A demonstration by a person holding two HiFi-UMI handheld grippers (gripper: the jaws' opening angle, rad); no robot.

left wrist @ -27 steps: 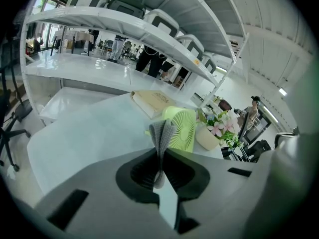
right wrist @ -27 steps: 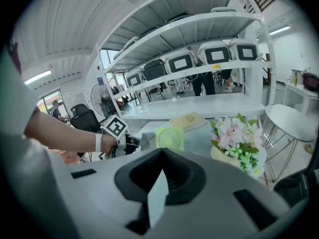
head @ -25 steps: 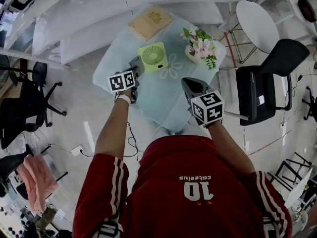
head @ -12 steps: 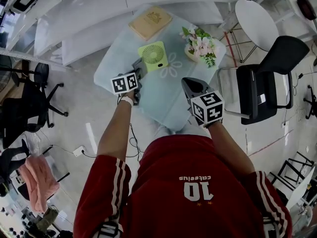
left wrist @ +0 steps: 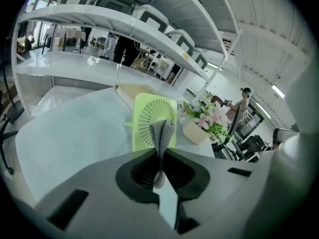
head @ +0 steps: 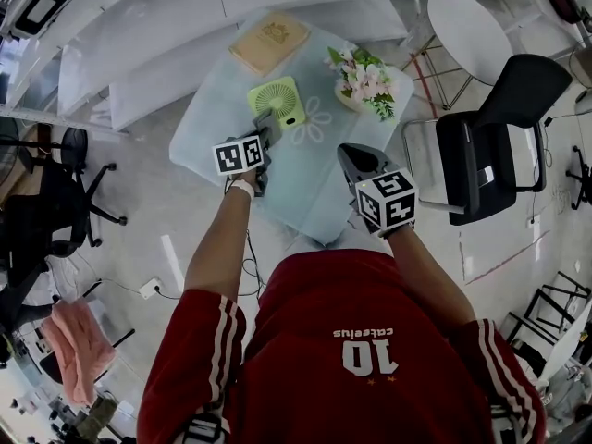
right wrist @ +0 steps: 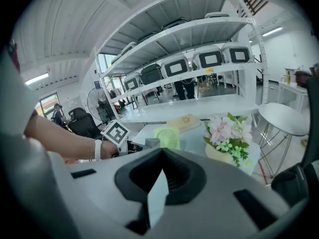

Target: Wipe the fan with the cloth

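A light green square fan (head: 276,100) stands on the pale glass table (head: 314,188). In the left gripper view the fan (left wrist: 153,119) is straight ahead and close. My left gripper (head: 265,129) hovers at the fan's near left corner, shut on a folded grey cloth (left wrist: 163,131) that sticks up between the jaws. The cloth's top edge lies in front of the fan grille; whether they touch I cannot tell. My right gripper (head: 359,162) hangs over the table's near right part, shut with nothing in it. From the right gripper view the fan (right wrist: 168,136) is far ahead.
A tan book (head: 269,43) lies at the table's far side. A pot of pink flowers (head: 363,79) stands right of the fan. A black chair (head: 490,146) and a round white table (head: 472,30) are to the right. White shelving (left wrist: 124,29) runs behind.
My left gripper with the cloth has moved forward and right, closer to the fan. The right gripper has stayed where it was.
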